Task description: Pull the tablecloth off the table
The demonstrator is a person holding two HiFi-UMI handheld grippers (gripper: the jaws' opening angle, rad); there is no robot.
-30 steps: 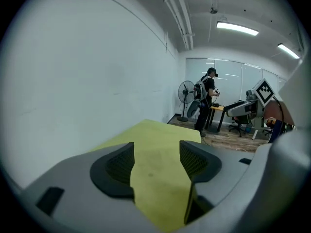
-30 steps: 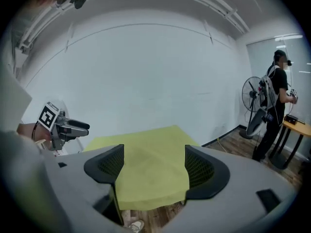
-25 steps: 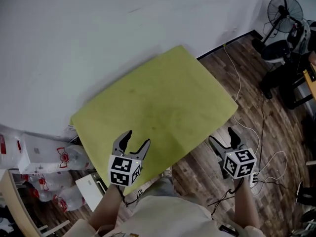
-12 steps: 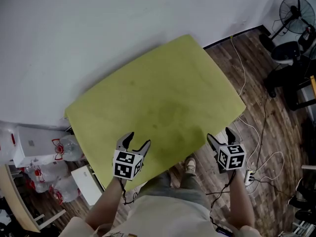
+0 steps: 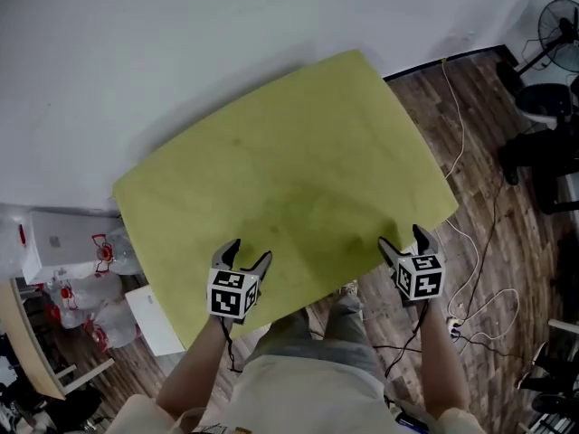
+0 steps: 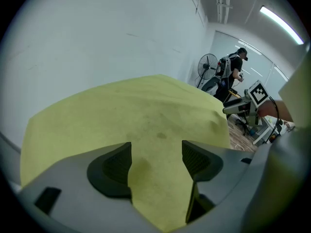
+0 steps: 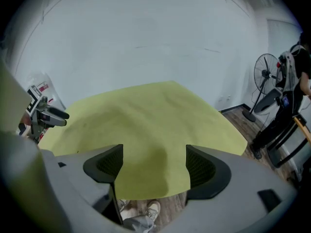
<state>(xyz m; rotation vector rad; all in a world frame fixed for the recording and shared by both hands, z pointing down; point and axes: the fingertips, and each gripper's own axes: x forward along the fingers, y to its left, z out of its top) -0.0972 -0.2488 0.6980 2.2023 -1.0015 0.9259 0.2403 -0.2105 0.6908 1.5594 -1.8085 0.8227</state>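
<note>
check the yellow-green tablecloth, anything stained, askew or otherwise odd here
Faint darker blotches mark the tablecloth near its middle, like old stains. Otherwise it lies flat and unwrinkled. Loose cables trail across the wooden floor to the right of it, which looks untidy and could snag.

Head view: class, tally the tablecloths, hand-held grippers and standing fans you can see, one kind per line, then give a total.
tablecloth: 1
grippers: 2 (left gripper, jaws opening with nothing gripped between them; right gripper)
standing fan: 1
Total: 4
</note>
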